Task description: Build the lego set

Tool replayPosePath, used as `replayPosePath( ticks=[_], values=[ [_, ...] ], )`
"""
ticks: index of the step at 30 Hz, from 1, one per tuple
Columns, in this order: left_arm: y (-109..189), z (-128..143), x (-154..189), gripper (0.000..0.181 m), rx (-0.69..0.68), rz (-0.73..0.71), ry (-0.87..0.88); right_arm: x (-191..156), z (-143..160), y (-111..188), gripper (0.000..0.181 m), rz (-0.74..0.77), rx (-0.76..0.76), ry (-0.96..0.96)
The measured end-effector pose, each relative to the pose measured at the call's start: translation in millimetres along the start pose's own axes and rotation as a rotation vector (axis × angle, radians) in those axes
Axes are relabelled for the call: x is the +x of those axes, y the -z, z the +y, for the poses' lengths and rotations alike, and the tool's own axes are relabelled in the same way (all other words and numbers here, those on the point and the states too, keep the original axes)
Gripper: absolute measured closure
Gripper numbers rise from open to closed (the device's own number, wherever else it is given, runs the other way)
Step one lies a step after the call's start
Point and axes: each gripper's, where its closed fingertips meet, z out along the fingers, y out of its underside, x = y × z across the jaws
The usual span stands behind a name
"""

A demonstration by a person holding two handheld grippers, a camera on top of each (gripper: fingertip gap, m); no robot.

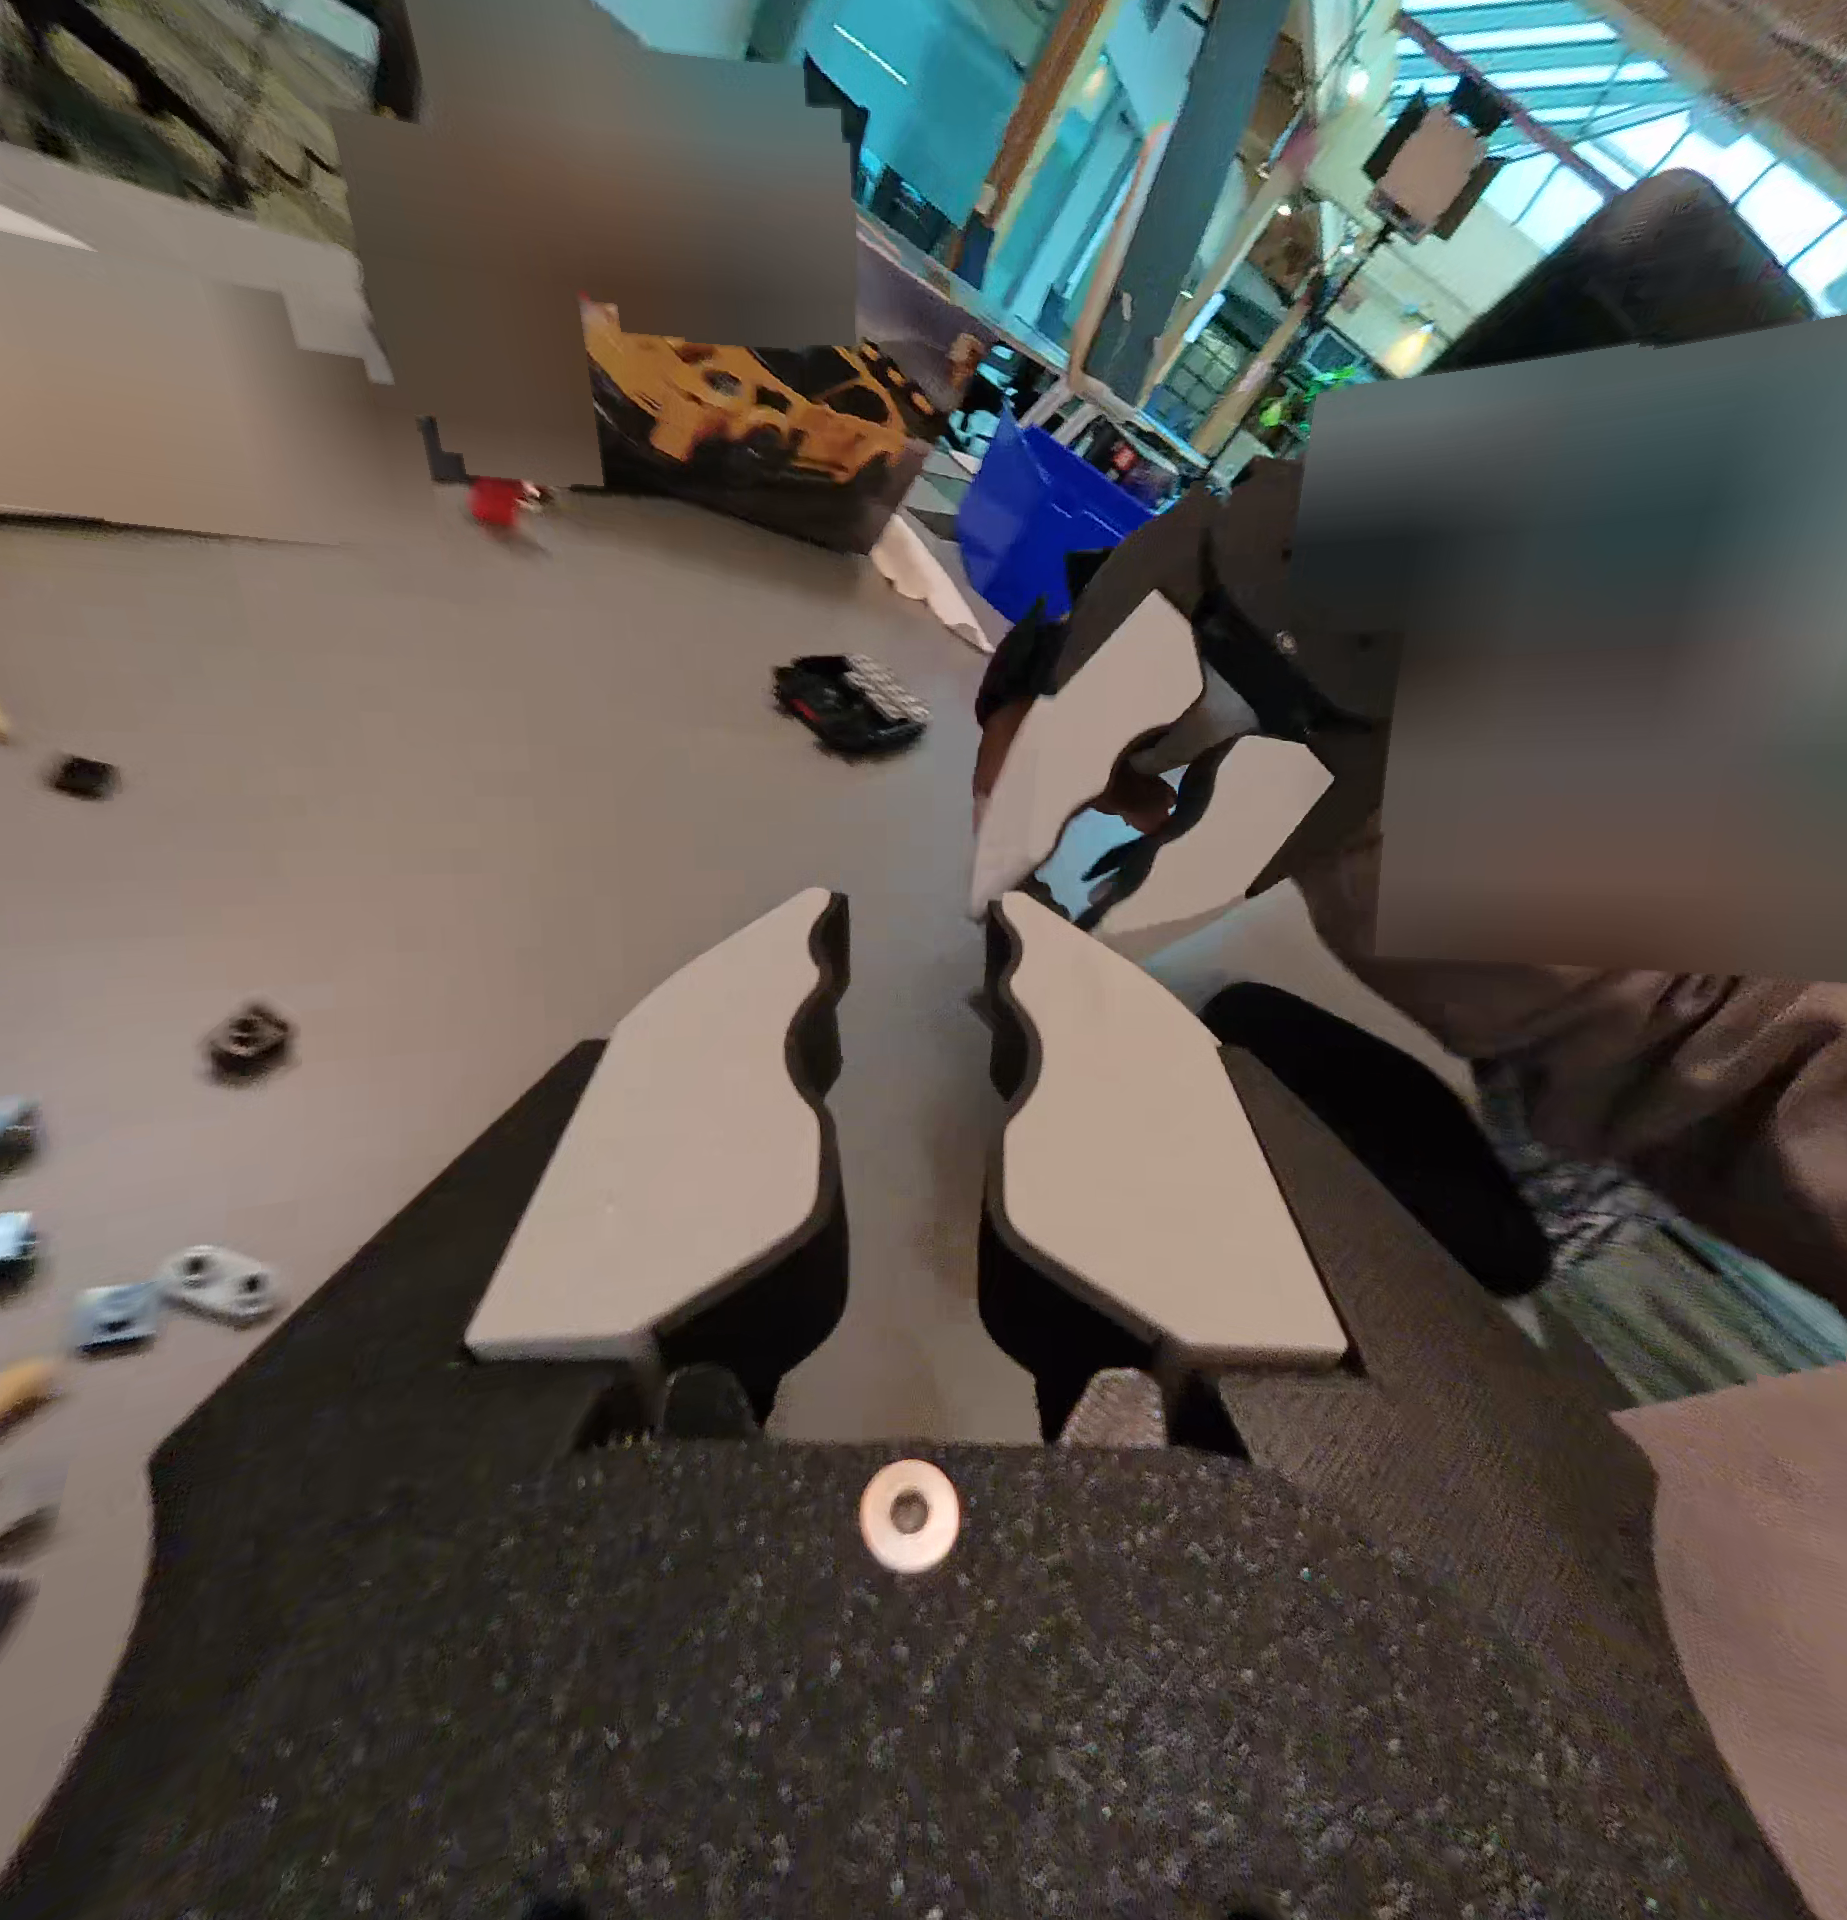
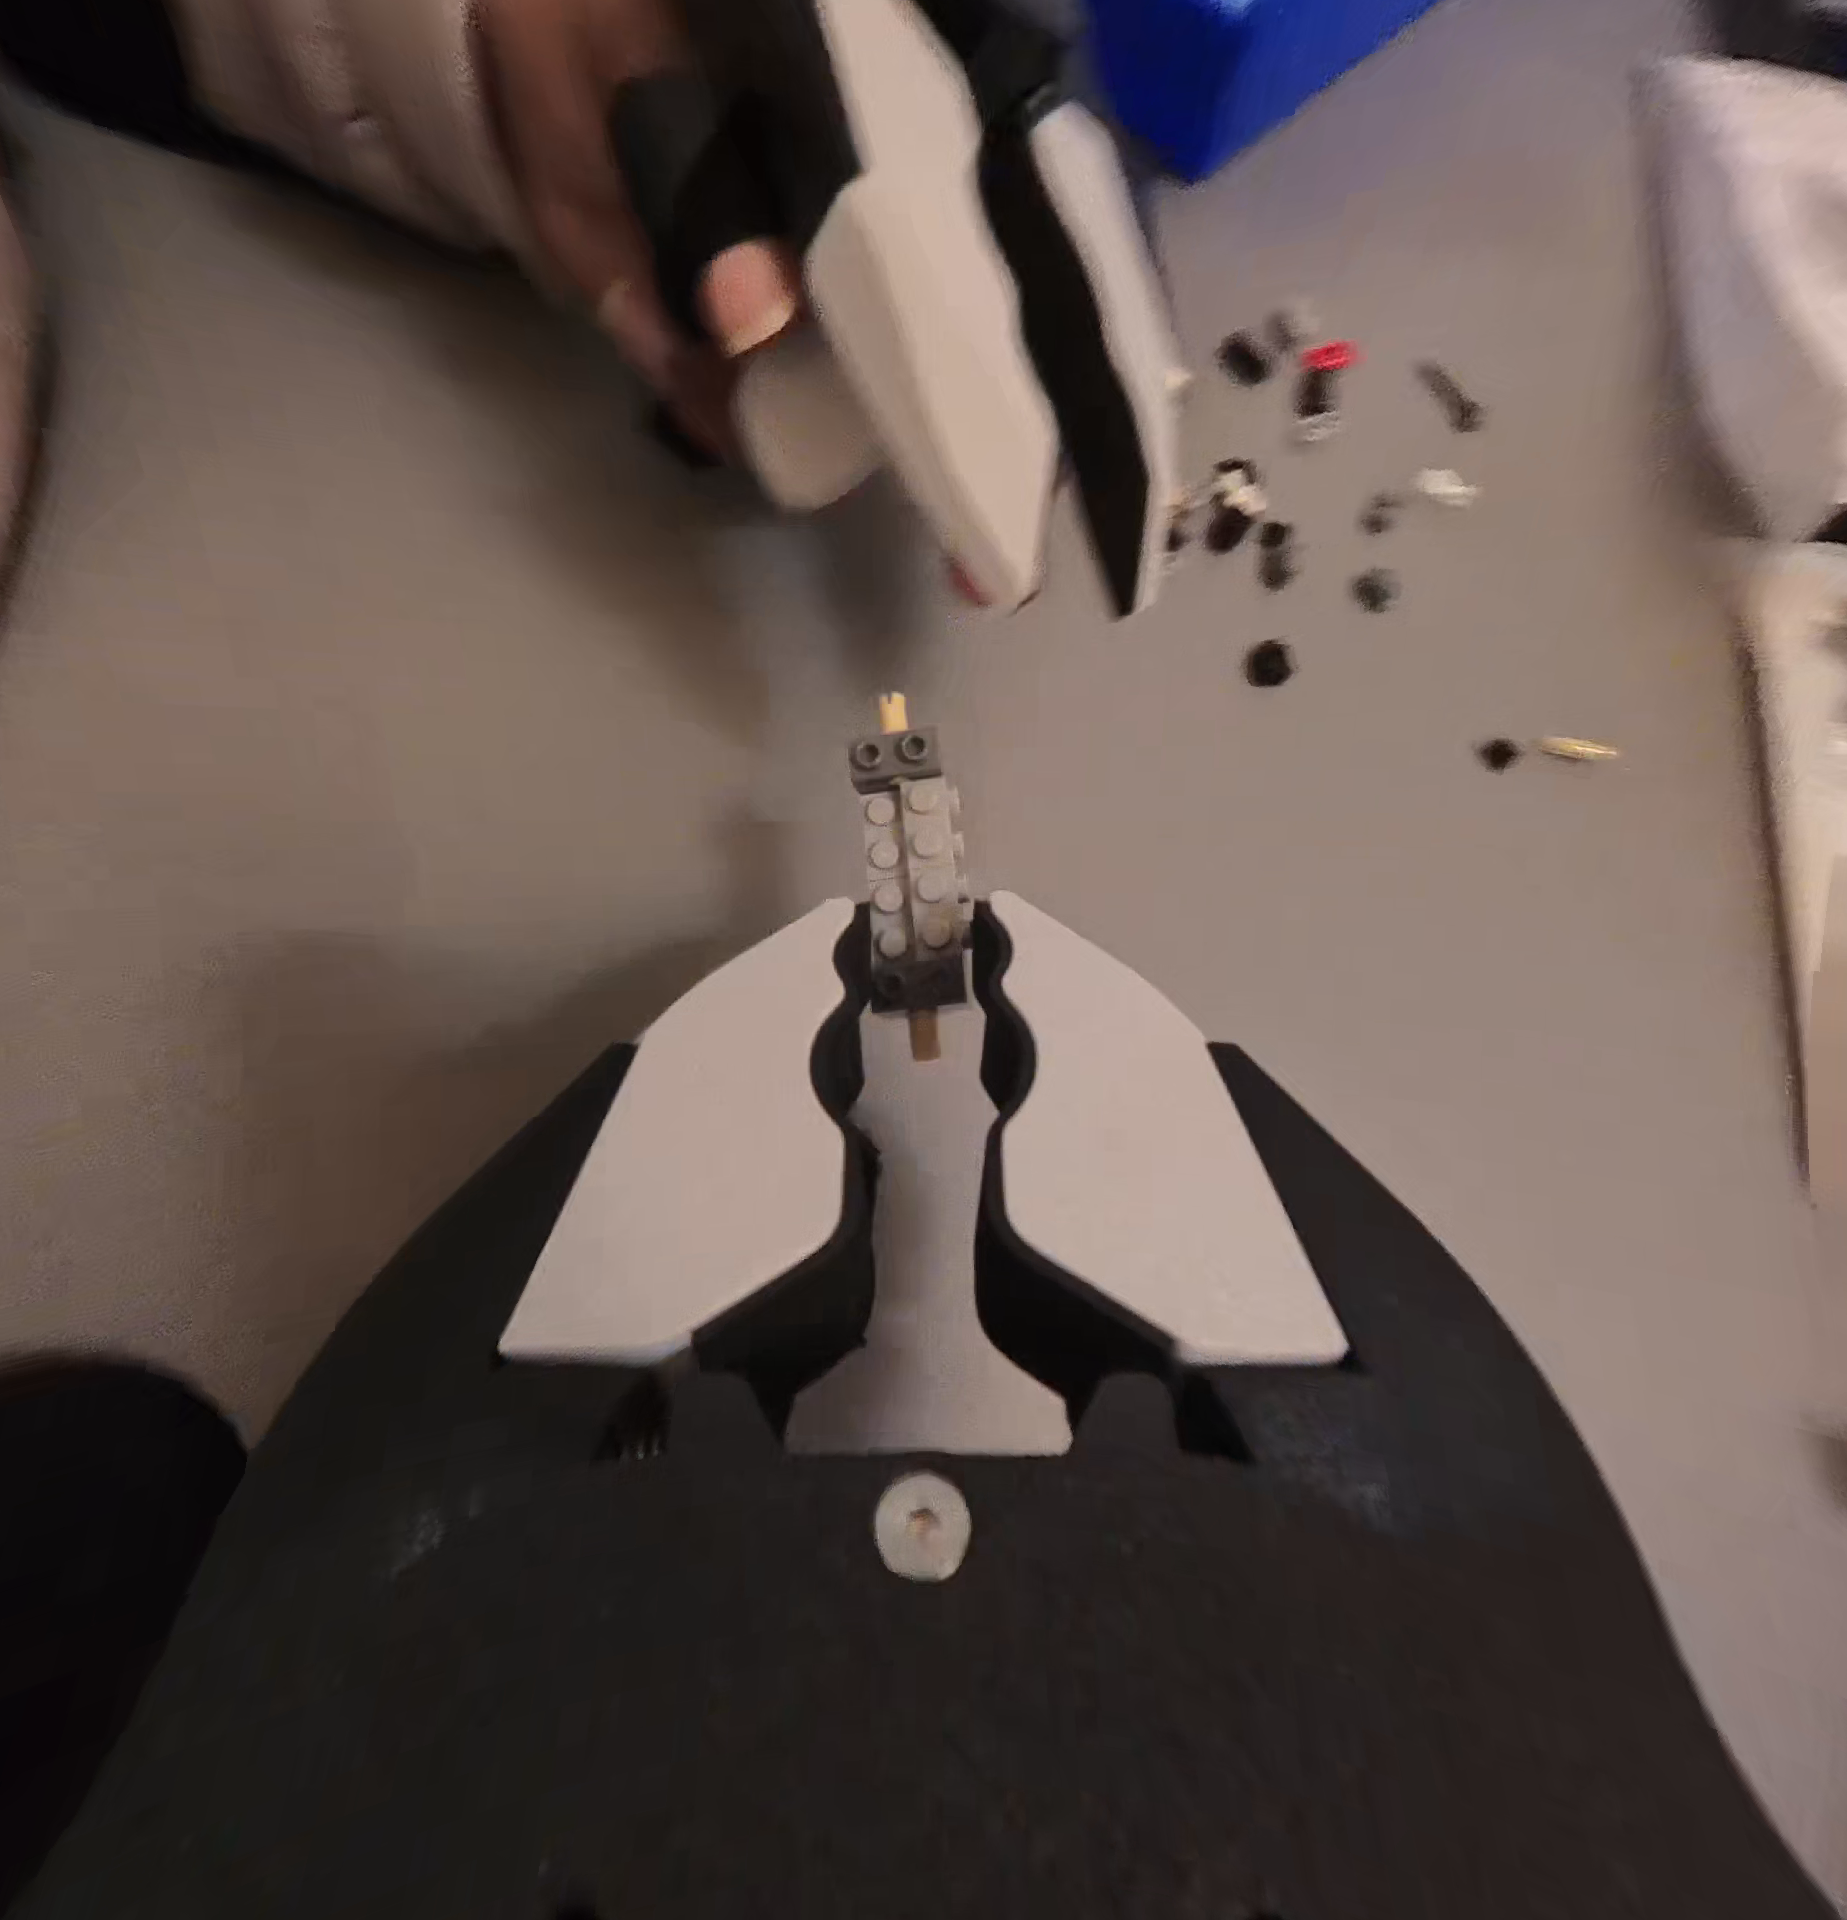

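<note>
Grey stud strip (image 2: pixel 914 878) sits pinched in the right gripper (image 2: pixel 917 920); left gripper (image 1: pixel 917 914) hangs slightly parted, empty. Many loose pieces (image 2: pixel 1314 499) remain: early days, I judge.

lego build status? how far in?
Early. Done: one small grey sub-assembly with a tan axle. In hand: right gripper shut on it; left gripper open, empty. Left: loose pieces scattered on the table.

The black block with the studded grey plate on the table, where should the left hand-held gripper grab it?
Grip the black block across its short width, on the long flanks, coming from above. It lies flat, alone on the table.
</note>
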Motion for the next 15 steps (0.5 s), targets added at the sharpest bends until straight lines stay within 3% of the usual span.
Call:
replayPosePath(
  ticks=[7, 15],
  values=[
    [-1.8, 22.3, -13.4, 0.162, -0.177, -0.005, -0.085, -13.2, 34.2, -32.1, 0.163, -0.301, -0.262, 0.194],
    [-5.4, 33.3, -9.1, 0.164, -0.244, -0.001, -0.205, -1.4, 39.7, -40.3, 0.163, -0.270, -0.259, 0.172]
  ],
)
